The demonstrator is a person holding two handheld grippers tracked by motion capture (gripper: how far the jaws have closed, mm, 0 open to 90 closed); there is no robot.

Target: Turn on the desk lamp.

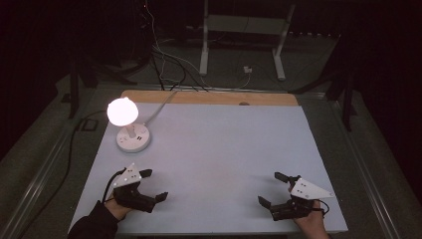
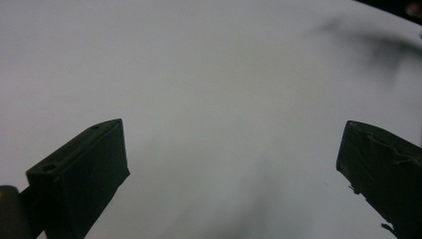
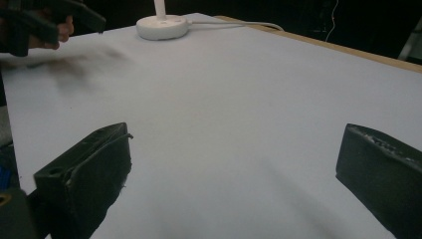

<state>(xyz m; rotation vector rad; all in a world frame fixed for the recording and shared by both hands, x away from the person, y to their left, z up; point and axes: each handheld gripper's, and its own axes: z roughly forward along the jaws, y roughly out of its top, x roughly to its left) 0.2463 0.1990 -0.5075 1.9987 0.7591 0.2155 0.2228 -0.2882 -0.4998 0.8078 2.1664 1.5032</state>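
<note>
A small white lamp (image 1: 123,112) glows at the back left of the white table (image 1: 219,144); its round base (image 3: 162,27) and cord appear far off in the right gripper view. My left gripper (image 1: 154,185) rests near the front left edge, open, with nothing between its jaws. In its own view the left gripper (image 2: 231,159) faces bare white tabletop. My right gripper (image 1: 272,189) sits near the front right edge, also open and empty. The right gripper (image 3: 234,164) looks across the table toward the lamp, with the other hand and its gripper (image 3: 45,22) at the top left.
The lamp's white cord (image 1: 161,104) runs off the table's wooden back strip (image 1: 209,97). Behind the table are a white metal stand (image 1: 244,40) and loose cables on a dark floor. A black cable (image 1: 69,154) trails along the table's left side.
</note>
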